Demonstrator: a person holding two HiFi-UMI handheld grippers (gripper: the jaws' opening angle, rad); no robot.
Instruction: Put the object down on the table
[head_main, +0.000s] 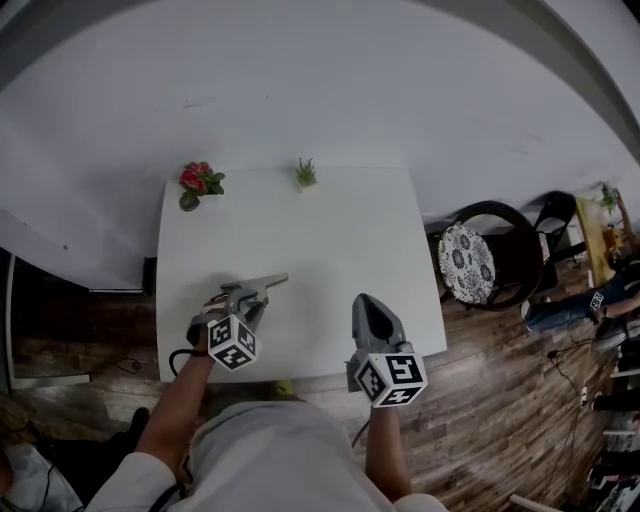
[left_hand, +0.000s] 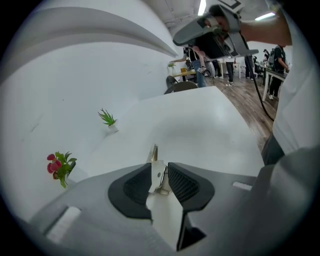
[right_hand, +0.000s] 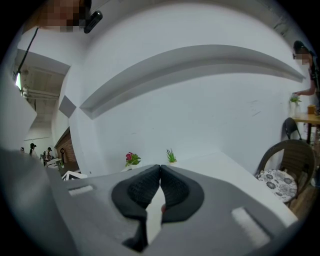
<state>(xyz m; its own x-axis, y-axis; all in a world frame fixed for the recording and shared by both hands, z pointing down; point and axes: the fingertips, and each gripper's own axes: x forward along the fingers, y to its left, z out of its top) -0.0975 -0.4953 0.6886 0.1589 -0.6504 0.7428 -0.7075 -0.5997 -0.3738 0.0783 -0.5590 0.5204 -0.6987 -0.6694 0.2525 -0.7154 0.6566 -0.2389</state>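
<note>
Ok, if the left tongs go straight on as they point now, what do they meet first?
The small metal piece between the open left tongs, probably; right behind it the white table, which they slant down toward. Nothing else shows in that line.

White table (head_main: 330, 250), red flowers (head_main: 196, 177), black-and-white patterned cushion (head_main: 465, 262).

You've nothing to read here — no words, brands or numbers. The cubes on your left gripper (head_main: 262, 292) and right gripper (head_main: 368, 303) carry only black-and-white square patterns — no lettering.
</note>
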